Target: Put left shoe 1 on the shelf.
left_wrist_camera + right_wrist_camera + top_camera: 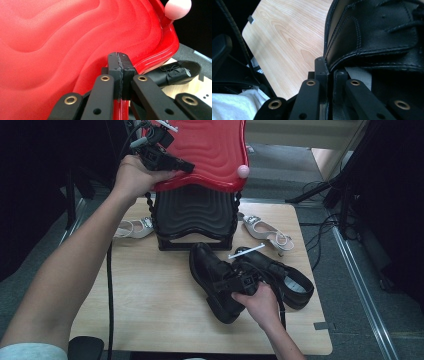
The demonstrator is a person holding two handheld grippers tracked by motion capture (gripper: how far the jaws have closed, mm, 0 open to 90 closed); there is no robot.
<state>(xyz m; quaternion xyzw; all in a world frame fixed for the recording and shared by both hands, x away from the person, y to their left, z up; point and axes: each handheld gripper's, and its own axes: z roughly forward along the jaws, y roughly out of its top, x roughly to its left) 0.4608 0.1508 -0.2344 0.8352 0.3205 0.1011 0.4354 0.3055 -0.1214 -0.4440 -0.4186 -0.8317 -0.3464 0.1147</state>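
Left forearm extends up and forward from the lower-left corner of the high view; the left gripper (pixel 167 162) is raised, jaws pressed fully together. Right hand (pixel 257 302) is low at centre-right, wrist bent inward; the right gripper (pixel 227 282) has its jaws clamped tight.

Light wooden table (pixel 150 310); grey carpet floor (pixel 285 165); dark surroundings.

Recording lab, dark stands (pixel 345 180), floor cables (pixel 320 227), small wooden table (pixel 150 305)
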